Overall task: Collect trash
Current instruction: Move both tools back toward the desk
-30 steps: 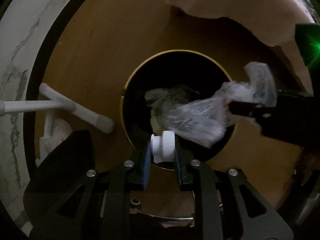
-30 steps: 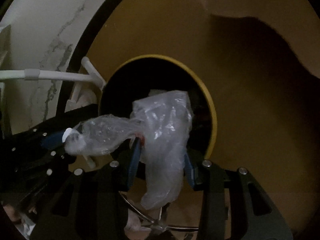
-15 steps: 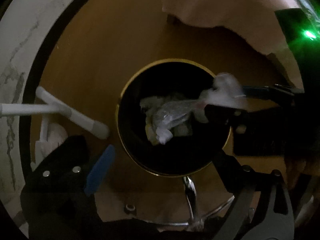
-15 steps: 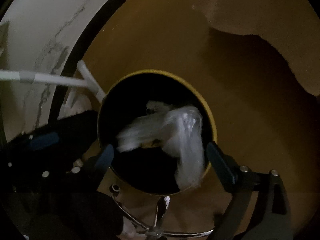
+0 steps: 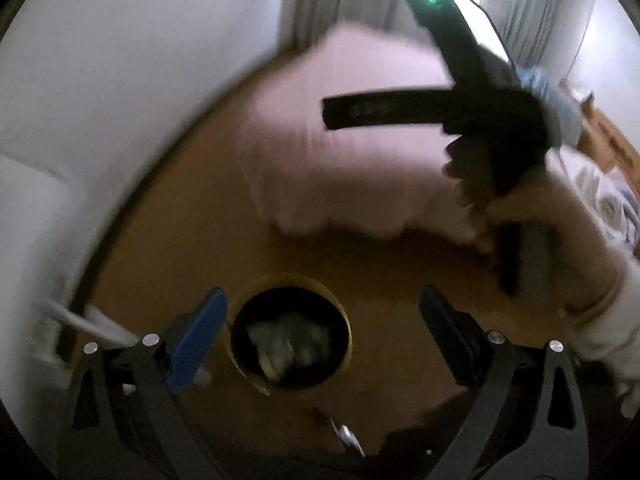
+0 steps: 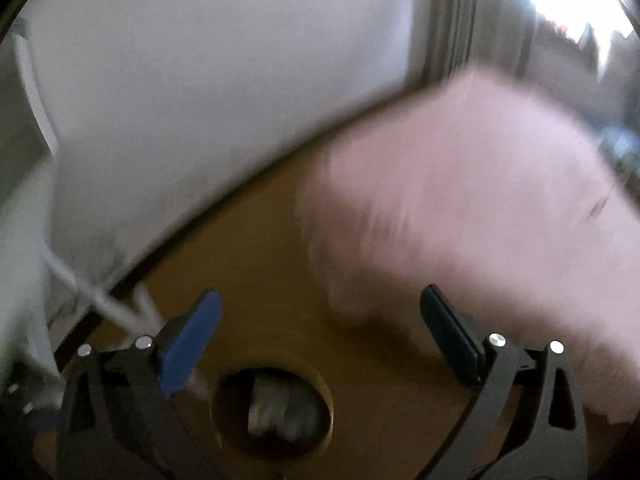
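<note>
A round black bin with a yellow rim (image 5: pixel 289 279) stands on the brown floor, low in both blurred views, rim (image 6: pixel 318 378). Crumpled clear plastic trash (image 5: pixel 288 344) lies inside it, the same trash (image 6: pixel 276 404) showing in the right wrist view. My left gripper (image 5: pixel 322 292) hovers well above the bin, its jaws opening wide with nothing between them. My right gripper (image 6: pixel 320 291) is also high over the bin, jaws opening and empty. In the left wrist view the right gripper's black body (image 5: pixel 480 80) is at the upper right, held by a hand (image 5: pixel 520 208).
A pink fluffy rug (image 5: pixel 360 140) lies beyond the bin, also rug (image 6: pixel 460 200). A white wall (image 5: pixel 140 80) runs along the left, with a white rod stand (image 5: pixel 92 320) at its foot. A chrome leg (image 5: pixel 348 436) shows at the bottom edge.
Both grippers opened and let go: the white bottle cap and the plastic bag dropped into the bin. Both then rose sharply and tilted up, so the bin looks smaller and lower.
</note>
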Tool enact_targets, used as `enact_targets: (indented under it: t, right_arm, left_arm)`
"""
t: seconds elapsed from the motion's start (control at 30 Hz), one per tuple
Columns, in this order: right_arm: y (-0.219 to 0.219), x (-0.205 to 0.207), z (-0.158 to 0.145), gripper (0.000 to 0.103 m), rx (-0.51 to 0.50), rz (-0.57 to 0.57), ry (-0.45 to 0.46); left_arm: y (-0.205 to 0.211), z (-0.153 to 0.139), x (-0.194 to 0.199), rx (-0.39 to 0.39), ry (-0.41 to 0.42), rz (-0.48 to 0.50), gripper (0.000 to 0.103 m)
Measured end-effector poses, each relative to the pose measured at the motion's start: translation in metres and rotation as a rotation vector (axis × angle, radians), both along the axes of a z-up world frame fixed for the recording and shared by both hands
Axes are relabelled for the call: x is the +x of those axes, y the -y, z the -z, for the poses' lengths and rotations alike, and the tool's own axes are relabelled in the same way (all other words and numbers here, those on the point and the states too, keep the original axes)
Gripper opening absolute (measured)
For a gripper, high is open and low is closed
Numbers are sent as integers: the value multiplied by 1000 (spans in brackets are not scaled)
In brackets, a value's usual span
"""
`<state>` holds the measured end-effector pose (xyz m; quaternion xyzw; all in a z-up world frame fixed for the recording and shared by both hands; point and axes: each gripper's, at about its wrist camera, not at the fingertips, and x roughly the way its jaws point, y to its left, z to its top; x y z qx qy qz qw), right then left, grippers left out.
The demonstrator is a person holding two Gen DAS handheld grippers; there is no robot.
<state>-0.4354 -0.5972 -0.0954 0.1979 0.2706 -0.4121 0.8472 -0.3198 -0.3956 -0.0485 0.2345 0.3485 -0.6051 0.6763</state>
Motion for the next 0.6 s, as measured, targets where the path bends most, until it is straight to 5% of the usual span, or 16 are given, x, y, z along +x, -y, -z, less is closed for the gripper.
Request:
enact_targets:
  t: [0.1, 0.23, 0.43, 0.6]
  right_arm:
    - [-52, 17, -63, 96, -199, -7, 165]
    - [-115, 76, -101, 96, -248, -196, 248]
    - [-238, 204, -104, 96, -229, -584, 164]
    - [-325, 265, -98, 96, -206, -680, 153]
  left_arm:
    - [-51, -62, 22, -197, 152, -162, 96]
    - [-121, -100, 76, -275, 332, -503, 96]
    - [-241, -106, 163, -194, 407, -924, 96]
    - [-315, -90, 200, -79, 499, -1124, 96]
